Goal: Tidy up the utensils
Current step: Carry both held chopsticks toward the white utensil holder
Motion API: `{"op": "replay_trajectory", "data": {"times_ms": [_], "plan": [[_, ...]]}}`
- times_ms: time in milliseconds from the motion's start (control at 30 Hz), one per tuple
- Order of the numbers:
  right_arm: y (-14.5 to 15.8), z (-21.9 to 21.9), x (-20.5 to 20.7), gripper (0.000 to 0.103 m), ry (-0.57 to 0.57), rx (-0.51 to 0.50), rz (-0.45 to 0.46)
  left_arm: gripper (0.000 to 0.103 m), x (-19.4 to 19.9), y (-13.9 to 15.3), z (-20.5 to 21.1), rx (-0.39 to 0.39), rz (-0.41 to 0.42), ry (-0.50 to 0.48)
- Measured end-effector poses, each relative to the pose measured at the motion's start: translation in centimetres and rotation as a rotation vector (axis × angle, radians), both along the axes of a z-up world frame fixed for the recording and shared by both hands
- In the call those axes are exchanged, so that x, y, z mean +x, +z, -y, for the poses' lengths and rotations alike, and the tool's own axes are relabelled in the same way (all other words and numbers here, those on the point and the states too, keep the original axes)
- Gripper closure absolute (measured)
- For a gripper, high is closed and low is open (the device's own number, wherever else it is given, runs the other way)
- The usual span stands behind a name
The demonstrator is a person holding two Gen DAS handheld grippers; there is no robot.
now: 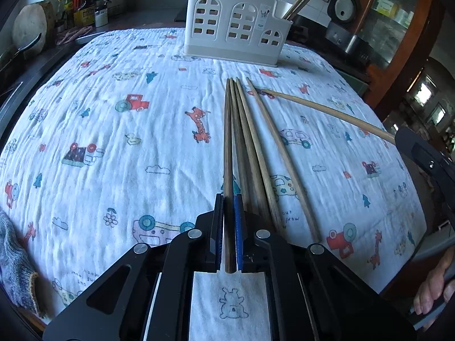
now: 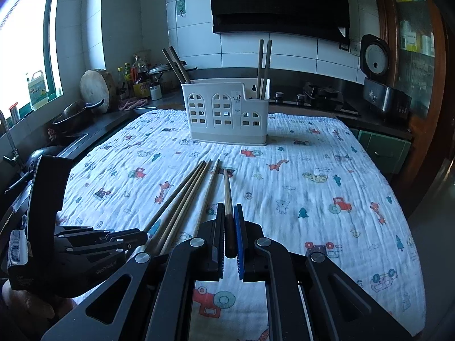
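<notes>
— Wooden chopsticks [image 1: 250, 147] lay side by side on the cloth [image 1: 113, 147], short of the white holder [image 1: 236, 25]?

— Yes. The left gripper [image 1: 228, 207] was clamped on the darkest stick [image 1: 228, 142]; the right gripper [image 2: 230, 218] pinched a paler one [image 2: 227, 190] by its dark end.

— Best way to proceed, then?

— Probably lift each clear of its neighbours, tip it upright, and drop it into a compartment already holding sticks.

Left gripper [image 1: 229, 207] showing black linkages, silver screws, blue pad; right gripper [image 2: 229, 216] matching; bare fingers [image 1: 429, 289] gripping handle.
</notes>
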State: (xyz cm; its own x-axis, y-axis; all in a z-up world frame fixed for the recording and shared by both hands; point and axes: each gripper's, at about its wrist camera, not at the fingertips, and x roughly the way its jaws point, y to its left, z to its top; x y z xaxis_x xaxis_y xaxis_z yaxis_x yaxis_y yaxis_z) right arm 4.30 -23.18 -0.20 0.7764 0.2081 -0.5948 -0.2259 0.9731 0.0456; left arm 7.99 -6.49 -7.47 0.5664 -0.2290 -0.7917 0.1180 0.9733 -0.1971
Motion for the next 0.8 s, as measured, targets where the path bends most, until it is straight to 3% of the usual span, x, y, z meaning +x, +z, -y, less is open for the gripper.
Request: {"op": "replay_trajectory", "data": {"times_ms": [433,567,800], "plan": [[6.0,-0.5,2.5,0.096,0.069,-0.026,0.074,0.097,0.1,9.6,-2.5,0.032,0.275,-0.071],[7.9,-0.9,4.7,0.096,0.097,-0.038,0.070,0.097,1.8,12.2,-2.9,0.020,0.318,-0.101],[11.9,-1.5,8.7,0.096,0.148,-0.060,0.050,0.098,6.1,15.4,-3.0,0.001,0.314,-0.155]]}}
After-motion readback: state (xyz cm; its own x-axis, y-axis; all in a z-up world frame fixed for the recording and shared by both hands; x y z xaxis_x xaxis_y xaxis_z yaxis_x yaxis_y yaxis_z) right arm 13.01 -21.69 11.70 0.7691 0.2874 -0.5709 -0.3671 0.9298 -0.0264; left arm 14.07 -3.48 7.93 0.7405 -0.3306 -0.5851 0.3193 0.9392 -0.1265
